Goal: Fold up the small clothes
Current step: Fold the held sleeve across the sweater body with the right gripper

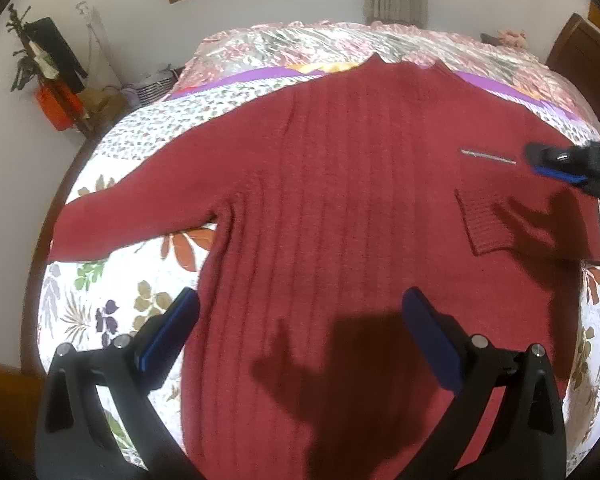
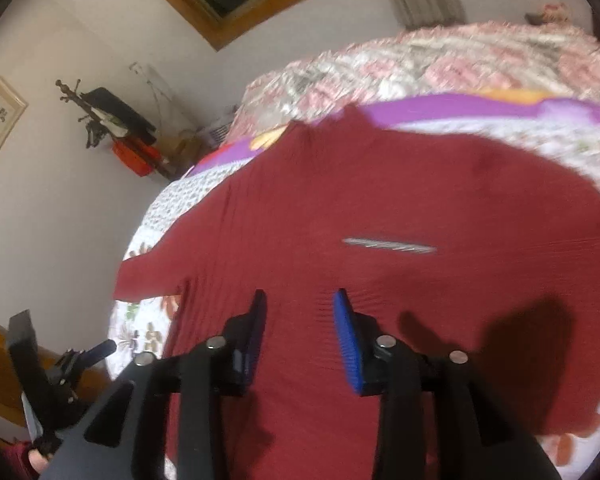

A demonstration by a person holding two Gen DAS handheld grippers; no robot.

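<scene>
A dark red ribbed knit sweater (image 1: 340,200) is lying flat across the middle of the left wrist view, spread over a bed covered with a white quilt printed with leaves and flowers (image 1: 112,292). One long sleeve is stretching out toward the left edge of that frame, while the other sleeve is lying folded across the body at the right, its ribbed cuff (image 1: 480,224) resting on the chest area. A short silver-grey stripe (image 1: 488,156) is showing just above that cuff.

The left gripper (image 1: 300,312) is occupying the lower part of the left wrist view, its black arms and blue-padded jaws spread wide apart above the lower body of the sweater, holding nothing. The right gripper (image 2: 300,304) is sitting at the lower centre of the right wrist view, its jaws parted with a clear gap between them and nothing caught there, hovering over the sweater below the silver stripe (image 2: 388,246). That same gripper is also entering the left wrist view from the right edge (image 1: 536,160), near the stripe.

In the upper part of both frames a pink and grey floral bedspread (image 1: 340,44) is lying beyond a purple band. At the upper left, a dark coat stand with hanging items (image 1: 40,60) is standing against the white wall. The right wrist view is somewhat blurred.
</scene>
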